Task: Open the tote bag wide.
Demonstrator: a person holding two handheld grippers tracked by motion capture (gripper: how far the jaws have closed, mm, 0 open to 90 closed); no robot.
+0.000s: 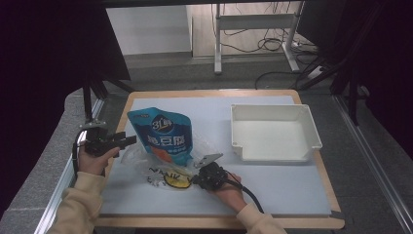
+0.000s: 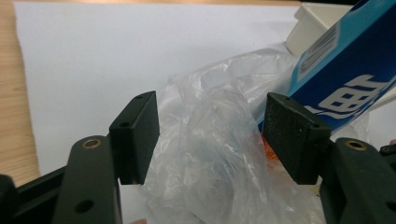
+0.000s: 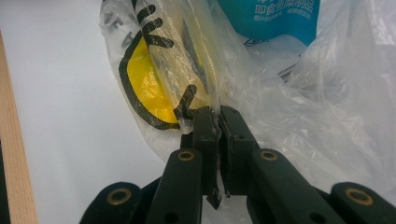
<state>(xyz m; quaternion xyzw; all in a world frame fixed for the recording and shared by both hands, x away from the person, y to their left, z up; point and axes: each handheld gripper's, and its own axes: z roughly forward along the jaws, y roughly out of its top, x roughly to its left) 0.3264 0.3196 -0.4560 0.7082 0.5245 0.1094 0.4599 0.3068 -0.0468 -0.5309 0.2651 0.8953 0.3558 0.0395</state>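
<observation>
In the high view, a clear plastic bag [image 1: 160, 168] with a yellow and black print is seen lying crumpled on the pale mat [image 1: 272, 187], left of centre in the lower half of the frame. A blue pouch [image 1: 165, 134] with white lettering is seen standing partly inside it, its top tilted toward the upper left. A white tray [image 1: 311, 129] is placed to the right of centre, apart from the bag.

The right gripper [image 1: 195, 179] is found at lower centre, held in a hand entering from the bottom edge. In the right gripper view, its jaws are seen pressed together on a fold of the bag's film [image 3: 217, 109], beside the yellow print. The film is drawn taut upward from the pads.

The left gripper [image 1: 130, 140] is held at the left edge of the table [image 1: 214, 222], level with the pouch, pointing toward the right of the frame. In the left gripper view, its jaws are seen standing wide apart. The crumpled plastic bag [image 2: 215, 154] lies beyond and between them, not touched by either pad. The pouch [image 2: 345, 74] is seen at the upper right, behind the right-hand jaw.
</observation>
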